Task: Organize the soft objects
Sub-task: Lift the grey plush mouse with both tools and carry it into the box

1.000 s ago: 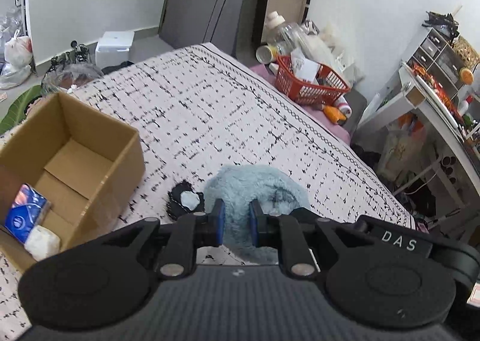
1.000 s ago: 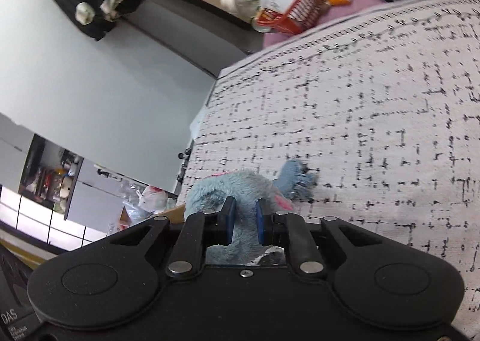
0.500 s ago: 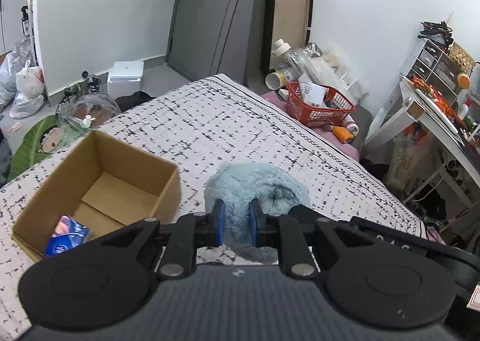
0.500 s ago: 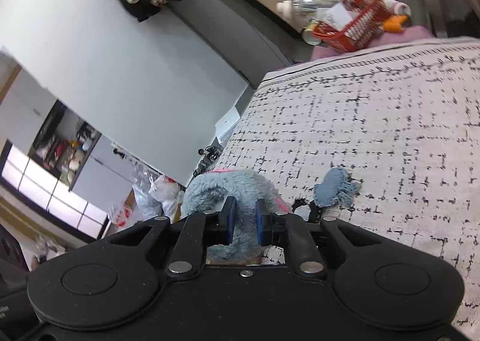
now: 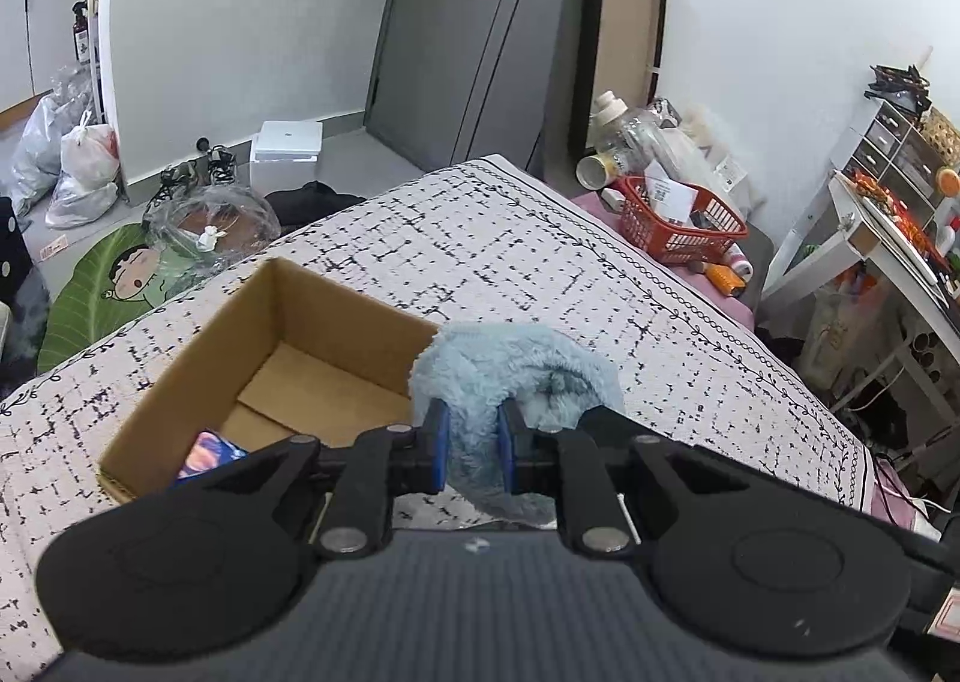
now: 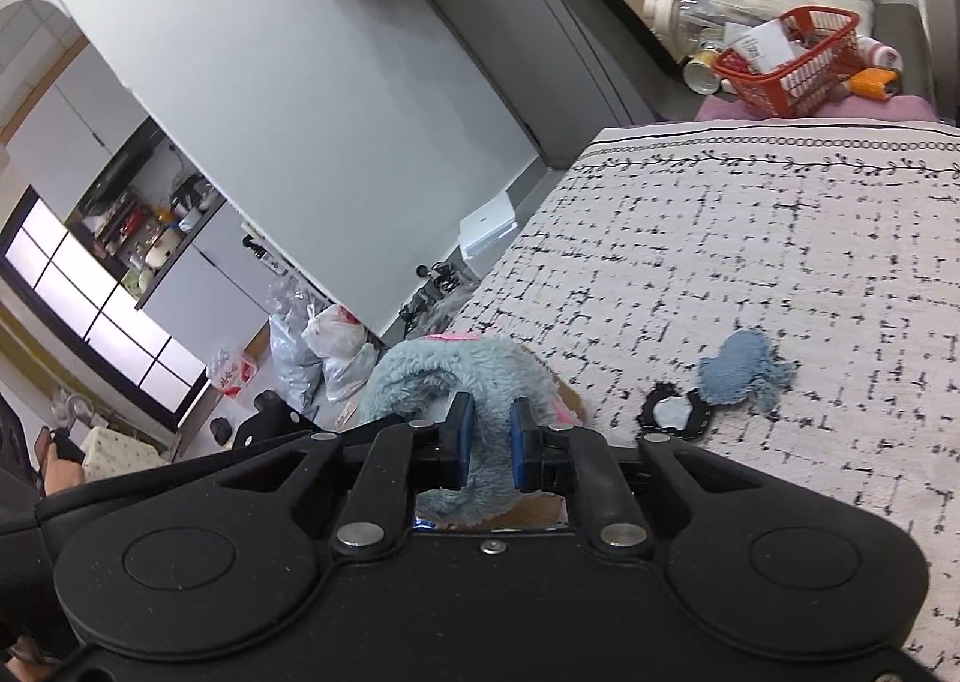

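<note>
A fluffy light-blue plush toy (image 5: 510, 370) hangs in the air between both grippers. My left gripper (image 5: 471, 451) is shut on one part of it, at the right edge of the open cardboard box (image 5: 198, 376). My right gripper (image 6: 489, 445) is shut on another part of the plush toy (image 6: 456, 376), which shows a pink trim. The box holds a blue packet (image 5: 207, 454). On the patterned bedspread (image 6: 750, 262) lie a small blue fuzzy piece (image 6: 741, 373) and a black-rimmed white piece (image 6: 672, 415).
A red basket (image 5: 678, 226) with bottles and papers stands beyond the bed's far edge. A white desk (image 5: 882, 256) is at the right. Plastic bags (image 5: 72, 165), a white box (image 5: 285, 153) and a cartoon mat (image 5: 114, 286) lie on the floor left.
Both grippers have lifted the plush toy off the bedspread and carried it left toward the box. The small blue piece and black-rimmed piece stay on the bed.
</note>
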`<state>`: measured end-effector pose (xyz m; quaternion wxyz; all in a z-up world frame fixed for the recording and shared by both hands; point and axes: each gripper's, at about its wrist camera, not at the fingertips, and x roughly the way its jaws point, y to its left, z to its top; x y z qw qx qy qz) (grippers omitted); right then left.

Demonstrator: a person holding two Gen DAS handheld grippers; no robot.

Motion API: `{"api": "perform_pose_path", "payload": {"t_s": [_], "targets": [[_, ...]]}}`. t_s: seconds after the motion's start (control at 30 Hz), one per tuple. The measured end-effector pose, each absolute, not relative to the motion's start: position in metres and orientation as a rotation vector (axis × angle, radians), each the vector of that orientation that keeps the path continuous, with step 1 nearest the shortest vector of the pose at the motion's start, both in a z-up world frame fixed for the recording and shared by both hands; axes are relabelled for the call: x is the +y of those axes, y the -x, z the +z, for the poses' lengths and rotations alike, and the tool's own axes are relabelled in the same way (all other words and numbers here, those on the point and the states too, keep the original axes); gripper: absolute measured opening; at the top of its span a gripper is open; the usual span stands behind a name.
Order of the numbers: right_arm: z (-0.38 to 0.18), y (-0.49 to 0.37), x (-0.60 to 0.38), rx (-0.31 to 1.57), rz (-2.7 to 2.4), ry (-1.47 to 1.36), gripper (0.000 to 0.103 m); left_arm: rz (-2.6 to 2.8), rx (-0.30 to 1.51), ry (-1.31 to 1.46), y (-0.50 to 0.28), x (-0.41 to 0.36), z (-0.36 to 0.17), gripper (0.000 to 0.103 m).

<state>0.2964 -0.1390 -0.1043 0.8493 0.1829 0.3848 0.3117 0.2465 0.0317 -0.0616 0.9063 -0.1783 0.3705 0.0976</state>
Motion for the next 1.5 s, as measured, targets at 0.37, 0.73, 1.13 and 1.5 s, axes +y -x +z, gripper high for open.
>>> {"api": "perform_pose_path", "payload": {"t_s": [0.37,0.73,1.13,1.5], "targets": [[-0.103,-0.288,-0.112,0.762,0.69,-0.409,0.013,0.19,0.74,0.39,-0.236,0.066,-0.057,0.016],[-0.12,-0.293,-0.093,0.792,0.698,-0.433,0.013,0.192,0.75,0.47,-0.233,0.096,-0.074,0.015],[-0.131,-0.296,-0.059,0.842,0.692,-0.368,0.013,0.195,0.784,0.547,-0.237,0.131,-0.094,0.014],[-0.131,-0.289,-0.049,0.855,0.68,-0.266,0.019,0.239,0.844,0.576,-0.238,0.14,-0.116,0.014]]}}
